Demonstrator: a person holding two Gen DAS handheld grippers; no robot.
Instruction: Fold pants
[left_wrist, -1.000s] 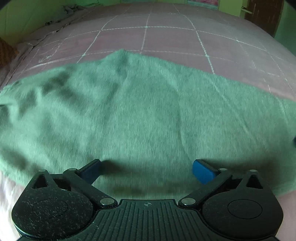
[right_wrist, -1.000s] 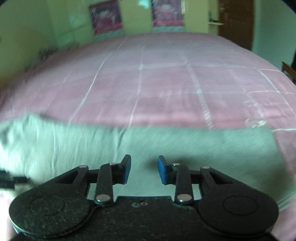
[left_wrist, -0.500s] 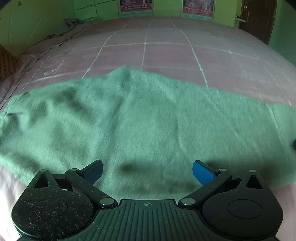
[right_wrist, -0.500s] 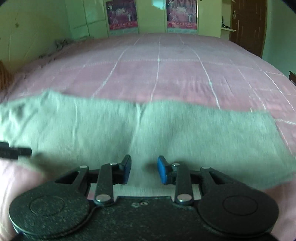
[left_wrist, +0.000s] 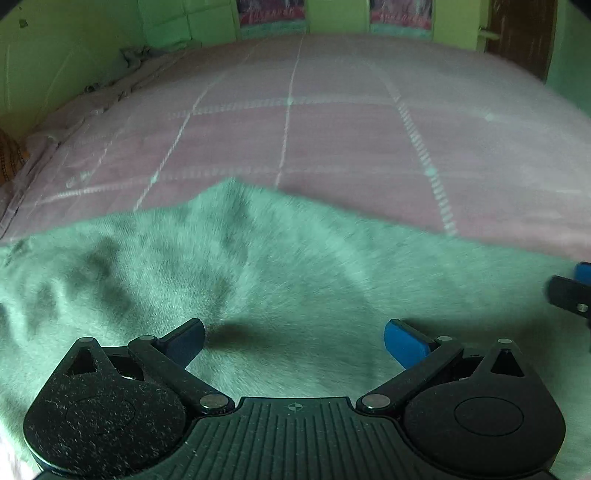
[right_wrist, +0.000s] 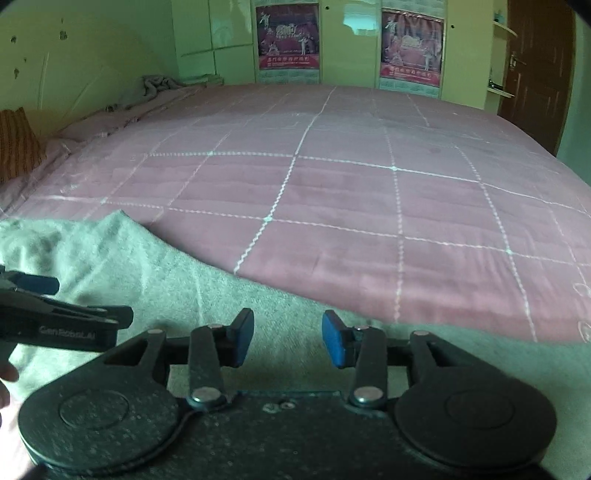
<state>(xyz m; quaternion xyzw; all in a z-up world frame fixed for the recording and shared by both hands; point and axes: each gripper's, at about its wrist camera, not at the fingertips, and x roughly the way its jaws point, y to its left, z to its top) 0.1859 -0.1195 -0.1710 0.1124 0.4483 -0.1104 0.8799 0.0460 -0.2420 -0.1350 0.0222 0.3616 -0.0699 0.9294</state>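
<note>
The green pants (left_wrist: 258, 280) lie spread flat on the pink bed, with soft wrinkles at the left; they also show in the right wrist view (right_wrist: 147, 280). My left gripper (left_wrist: 294, 341) is wide open and empty just above the near part of the cloth. My right gripper (right_wrist: 288, 341) is partly open and empty over the pants' near edge. The right gripper's tip shows at the right edge of the left wrist view (left_wrist: 576, 291). The left gripper shows at the left of the right wrist view (right_wrist: 55, 317).
The pink quilted bedspread (right_wrist: 351, 192) with white grid stitching stretches far beyond the pants. A crumpled cloth (right_wrist: 155, 86) lies at the far left corner. Green walls with two posters (right_wrist: 288, 37) and a brown door (right_wrist: 535, 70) stand behind.
Both grippers have pulled back and tilted up from the pants, so more bed and the far wall show. The right view has swung right; the left gripper now appears in it.
</note>
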